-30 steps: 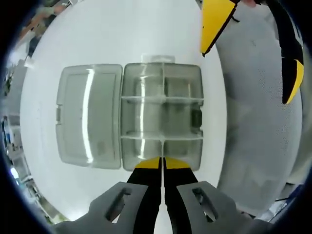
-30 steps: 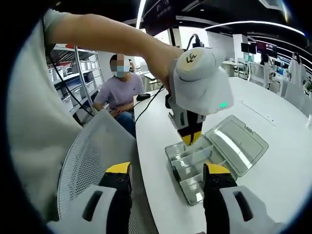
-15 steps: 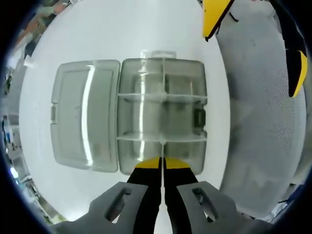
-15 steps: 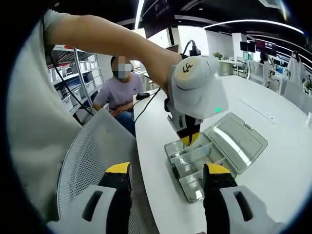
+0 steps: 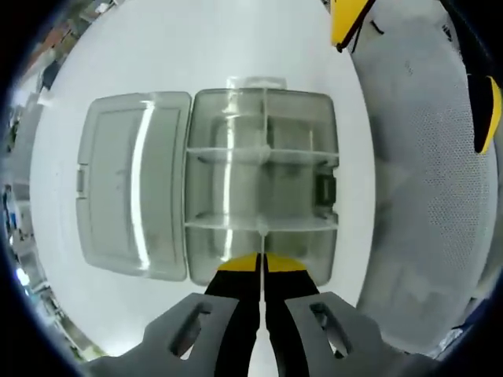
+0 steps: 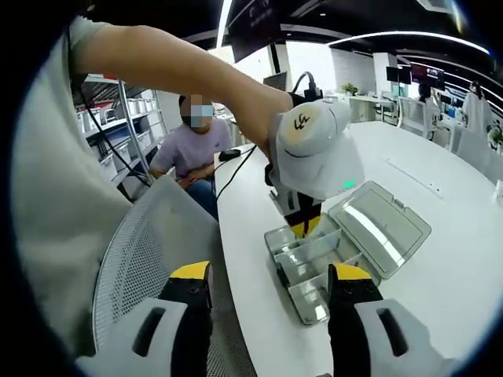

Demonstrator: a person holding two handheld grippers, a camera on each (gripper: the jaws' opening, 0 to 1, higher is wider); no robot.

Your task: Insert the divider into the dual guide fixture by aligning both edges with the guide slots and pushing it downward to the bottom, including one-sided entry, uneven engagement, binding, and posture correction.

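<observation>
While the left gripper [image 5: 260,263] keeps its yellow-tipped jaws pressed together at bottom centre, a thin clear divider [image 5: 261,229] stands just beyond them inside the translucent grey fixture box [image 5: 262,184]. Its ribbed lid [image 5: 132,192] lies flat at left on the glossy white table [image 5: 196,47]. The right gripper [image 6: 269,284] hangs wide open beside a mesh chair [image 6: 145,243].

You are seeing a small dark mark on the left gripper [image 6: 306,228] housing, but it is not readable.
</observation>
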